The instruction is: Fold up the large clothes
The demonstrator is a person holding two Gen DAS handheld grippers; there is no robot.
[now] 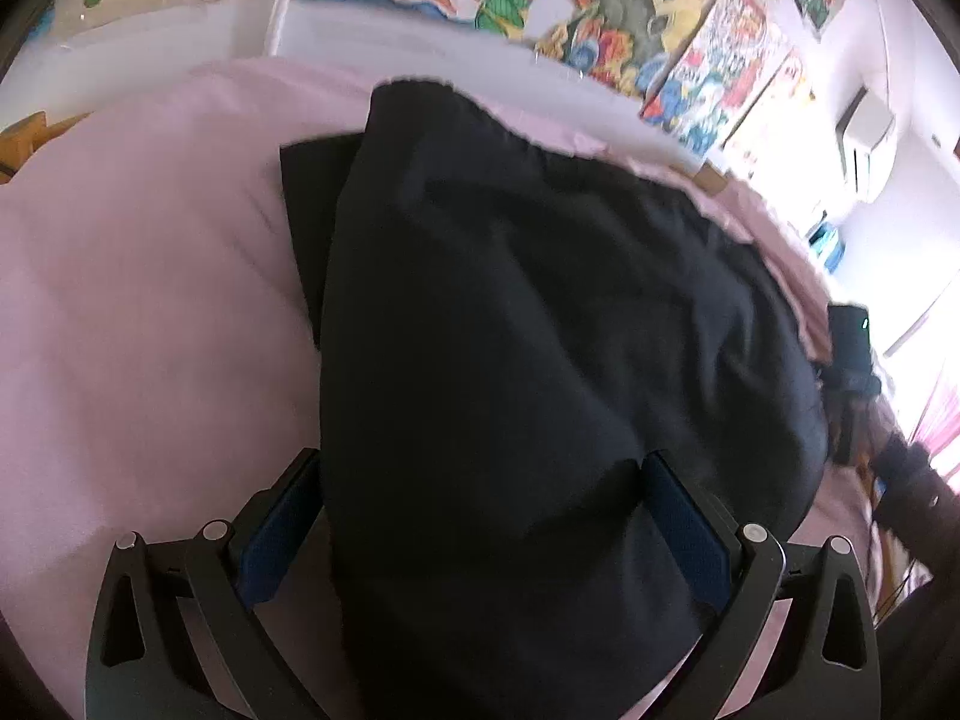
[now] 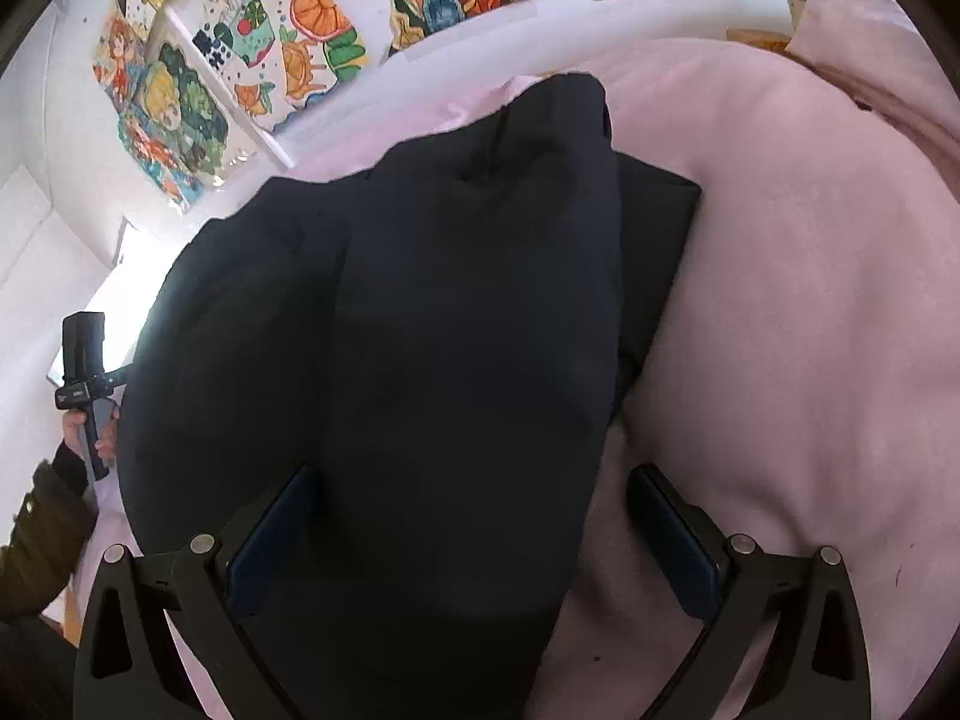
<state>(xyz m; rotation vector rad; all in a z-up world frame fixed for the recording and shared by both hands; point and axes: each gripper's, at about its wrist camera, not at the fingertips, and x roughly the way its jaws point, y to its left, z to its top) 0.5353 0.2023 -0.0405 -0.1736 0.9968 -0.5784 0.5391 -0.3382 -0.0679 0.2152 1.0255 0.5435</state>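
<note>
Dark garment (image 1: 540,324) lay bunched on a pink bed cover (image 1: 150,300), with one flat folded part projecting from beneath the heaped upper layer toward the far side of the bed. The left gripper (image 1: 480,480) was positioned low over the near end of the cloth; its jaws stood wide apart, and the fabric passed between the blue pads (image 1: 684,516) without being clamped. The right gripper (image 2: 474,492) was likewise spread wide, with the garment's near end lying against its left pad (image 2: 270,534) and bare cover showing beside its right pad. In the right wrist view, a hand (image 2: 90,426) in a dark sleeve held the other gripper's handle at the left edge. Colourful drawings (image 2: 312,18) covered the white wall behind the bed.
</note>
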